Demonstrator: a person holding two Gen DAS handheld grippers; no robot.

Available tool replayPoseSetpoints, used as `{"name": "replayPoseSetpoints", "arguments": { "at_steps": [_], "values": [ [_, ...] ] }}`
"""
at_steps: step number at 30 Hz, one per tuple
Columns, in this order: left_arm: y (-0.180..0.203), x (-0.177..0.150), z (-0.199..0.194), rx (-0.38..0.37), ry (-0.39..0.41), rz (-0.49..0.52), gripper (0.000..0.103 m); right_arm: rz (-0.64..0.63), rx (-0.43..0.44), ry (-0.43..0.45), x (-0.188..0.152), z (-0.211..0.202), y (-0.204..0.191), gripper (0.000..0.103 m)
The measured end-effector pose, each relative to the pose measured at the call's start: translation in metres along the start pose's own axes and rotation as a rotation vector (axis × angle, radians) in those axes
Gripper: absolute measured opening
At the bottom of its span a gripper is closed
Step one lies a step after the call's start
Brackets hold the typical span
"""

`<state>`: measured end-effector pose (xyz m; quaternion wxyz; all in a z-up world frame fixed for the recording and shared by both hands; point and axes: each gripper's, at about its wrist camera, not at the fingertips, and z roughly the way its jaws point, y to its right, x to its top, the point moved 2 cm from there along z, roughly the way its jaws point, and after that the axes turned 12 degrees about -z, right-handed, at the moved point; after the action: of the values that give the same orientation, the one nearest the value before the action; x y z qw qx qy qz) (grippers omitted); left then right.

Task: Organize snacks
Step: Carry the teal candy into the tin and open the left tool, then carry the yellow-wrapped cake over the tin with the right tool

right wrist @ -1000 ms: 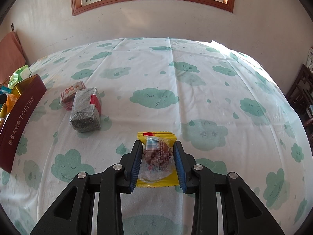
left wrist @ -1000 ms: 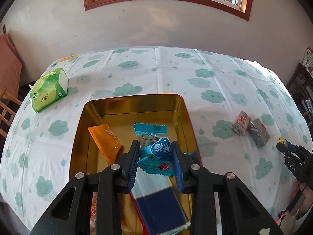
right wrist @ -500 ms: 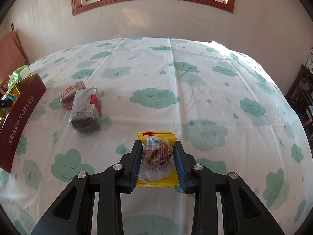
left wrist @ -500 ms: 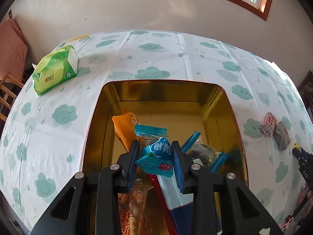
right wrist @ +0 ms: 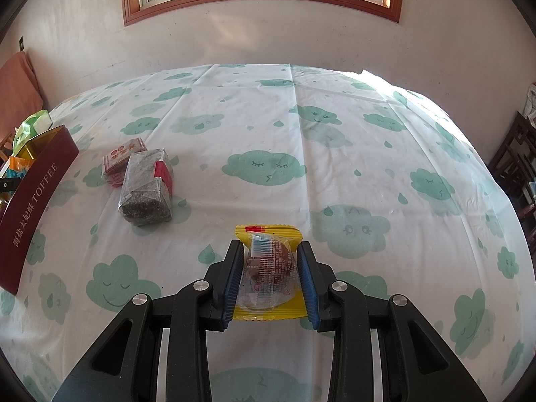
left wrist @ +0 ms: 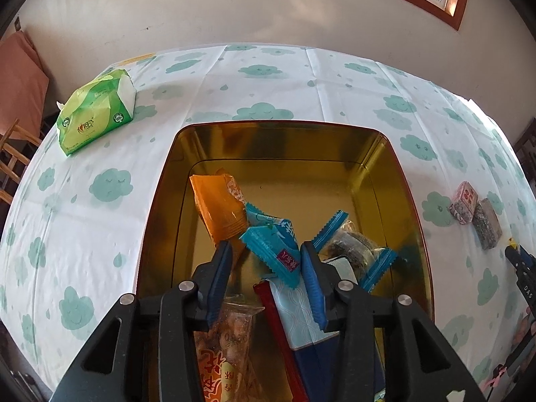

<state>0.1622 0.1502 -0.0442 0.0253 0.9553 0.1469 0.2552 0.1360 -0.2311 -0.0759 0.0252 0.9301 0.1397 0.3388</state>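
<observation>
My left gripper (left wrist: 266, 251) hangs open over a gold-lined tin (left wrist: 288, 140). A blue candy packet (left wrist: 273, 249) lies loose between the fingers, on other snacks: an orange packet (left wrist: 217, 206), a dark biscuit in a blue-edged wrapper (left wrist: 355, 244), a peanut bag (left wrist: 227, 345) and a blue-and-white pack (left wrist: 301, 315). My right gripper (right wrist: 269, 261) is shut on a yellow-edged clear snack packet (right wrist: 268, 264), just above the tablecloth. Two wrapped blocks lie on the cloth, one dark (right wrist: 147, 189) and one red-and-white (right wrist: 122, 157).
A green tissue pack (left wrist: 95, 110) lies far left of the tin. The tin's maroon side (right wrist: 30, 197) shows at the right view's left edge. The two blocks (left wrist: 475, 209) lie right of the tin. The right gripper (left wrist: 522, 268) shows at the left view's right edge.
My left gripper has opened and let go of the blue candy packet, which now lies in the tin. It has moved further over the tin. The right gripper has not moved.
</observation>
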Motion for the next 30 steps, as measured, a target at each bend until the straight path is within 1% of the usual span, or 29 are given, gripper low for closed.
{"name": "replayPoseSetpoints", "arguments": {
  "at_steps": [2, 4, 9, 13, 18, 20, 24, 30],
  "values": [
    [-0.001, -0.001, -0.002, 0.001, 0.005, -0.002, 0.047, 0.000, 0.000, 0.000, 0.000, 0.000, 0.000, 0.034],
    [-0.001, -0.002, -0.005, -0.009, 0.008, -0.007, 0.050, -0.001, -0.001, 0.000, 0.000, 0.000, 0.000, 0.034],
    [0.002, -0.006, -0.013, -0.010, 0.028, 0.010, 0.052, -0.001, -0.001, 0.000, 0.000, 0.000, 0.000, 0.034],
    [0.004, -0.008, -0.022, -0.012, 0.048, 0.022, 0.057, -0.001, -0.001, 0.000, 0.000, 0.000, 0.000, 0.035],
    [0.005, -0.013, -0.033, -0.021, 0.073, 0.012, 0.060, 0.000, 0.000, 0.000, -0.001, 0.001, 0.002, 0.035],
    [0.006, -0.015, -0.038, -0.025, 0.091, 0.014, 0.065, -0.001, -0.001, 0.000, -0.001, 0.001, 0.001, 0.035],
    [0.004, -0.019, -0.046, -0.007, 0.125, 0.027, 0.068, 0.000, -0.001, 0.000, -0.001, 0.001, 0.001, 0.035],
    [-0.006, -0.022, -0.048, 0.010, 0.134, 0.003, 0.072, -0.002, -0.002, -0.001, 0.000, 0.001, 0.001, 0.035]
  ]
}}
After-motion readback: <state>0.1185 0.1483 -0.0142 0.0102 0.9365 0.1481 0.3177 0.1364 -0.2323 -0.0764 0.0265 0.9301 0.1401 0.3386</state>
